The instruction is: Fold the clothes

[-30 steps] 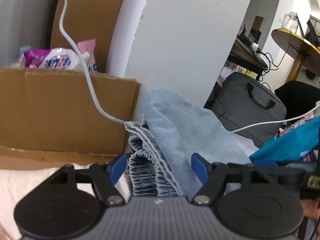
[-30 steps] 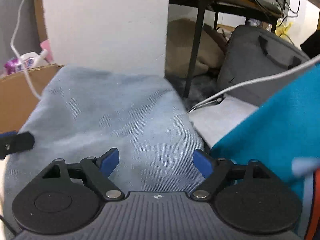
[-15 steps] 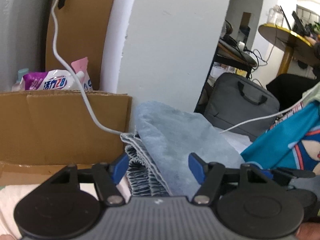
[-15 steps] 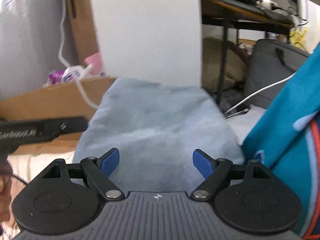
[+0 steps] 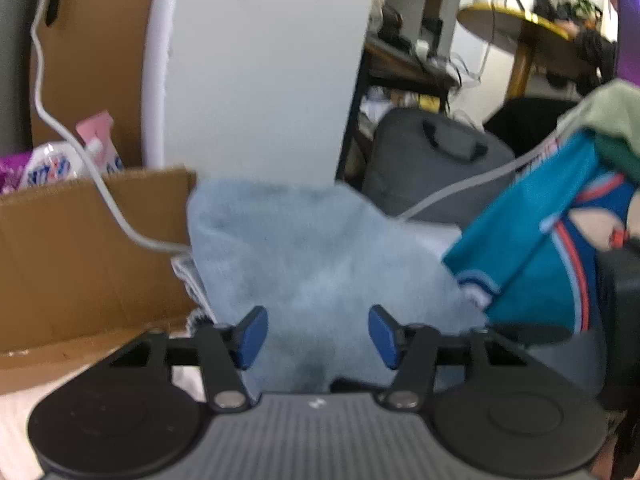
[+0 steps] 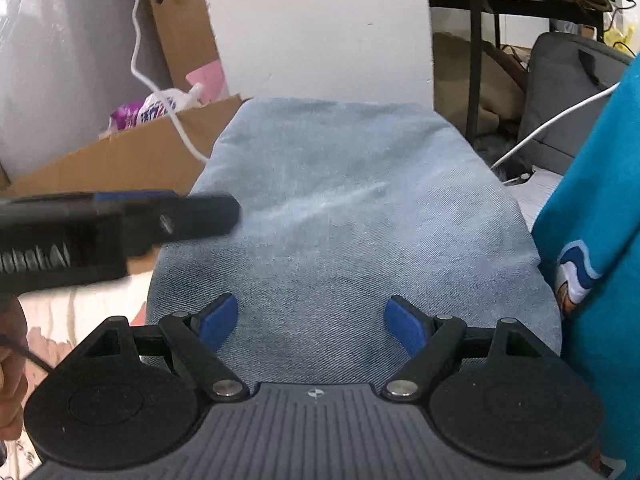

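The left gripper (image 5: pixel 318 334) is spread wide, its blue pads holding nothing, with the folded light-blue denim garment (image 5: pixel 320 256) lying straight ahead between them; the right gripper (image 6: pixel 312 322) is likewise spread and empty over the same denim (image 6: pixel 352 216); a teal printed shirt (image 6: pixel 600 220) sits just beside the denim on the right; a cardboard box (image 5: pixel 80 256) stands to the left, a white cable (image 5: pixel 72 136) draped over it

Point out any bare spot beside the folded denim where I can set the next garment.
Left of the folded denim, a pale strip below the cardboard box lies bare, partly under the left hand-held gripper. Right is crowded: the teal shirt presses against it.
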Motion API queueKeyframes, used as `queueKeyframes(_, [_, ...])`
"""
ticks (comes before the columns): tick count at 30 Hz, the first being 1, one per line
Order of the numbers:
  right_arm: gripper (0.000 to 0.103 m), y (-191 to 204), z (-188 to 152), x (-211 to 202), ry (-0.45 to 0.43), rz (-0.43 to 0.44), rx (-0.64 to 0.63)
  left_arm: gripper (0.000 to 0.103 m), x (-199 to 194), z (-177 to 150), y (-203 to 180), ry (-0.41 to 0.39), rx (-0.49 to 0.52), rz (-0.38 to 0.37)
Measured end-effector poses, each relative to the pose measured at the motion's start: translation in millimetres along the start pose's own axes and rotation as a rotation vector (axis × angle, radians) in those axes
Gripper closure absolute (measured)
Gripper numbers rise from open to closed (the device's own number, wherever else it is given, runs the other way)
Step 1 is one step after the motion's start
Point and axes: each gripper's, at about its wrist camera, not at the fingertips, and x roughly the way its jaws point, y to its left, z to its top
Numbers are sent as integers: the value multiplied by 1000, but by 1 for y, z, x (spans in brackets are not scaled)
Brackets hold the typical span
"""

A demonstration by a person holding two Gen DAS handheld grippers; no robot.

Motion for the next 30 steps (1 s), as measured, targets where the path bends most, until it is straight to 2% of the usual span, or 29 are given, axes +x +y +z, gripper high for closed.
queueKeyframes(1, [16,1,-2,1,2,0,-8,54,4,-5,0,21,7,4])
queueKeyframes(2, [16,3,-4,3,4,-3,-19,54,7,-9,0,27,15,12])
queueKeyframes(10, [15,20,-15,6,18,-39,-140,54,21,-24,0,72,68,73])
queueKeyframes(15, [15,22,-15,0,45,-53,-175,52,21,-28,-2,75,84,76])
queueKeyframes(17, [16,18,-13,-7,65,-50,-168,52,22,-26,-4,79,96,75])
queueKeyframes(19, [26,15,-11,-15,75,-53,-165,51,22,-26,-2,84,91,69])
queueKeyframes(20, [27,14,-12,-20,74,-58,-171,51,23,-25,-1,87,87,64])
queueKeyframes(26, [27,-21,-4,-51,3,-156,-107,51,23,-25,5,90,68,44])
queueKeyframes(30, [27,-48,-5,-45,1,-182,-33,51,23,-25,5,88,69,39])
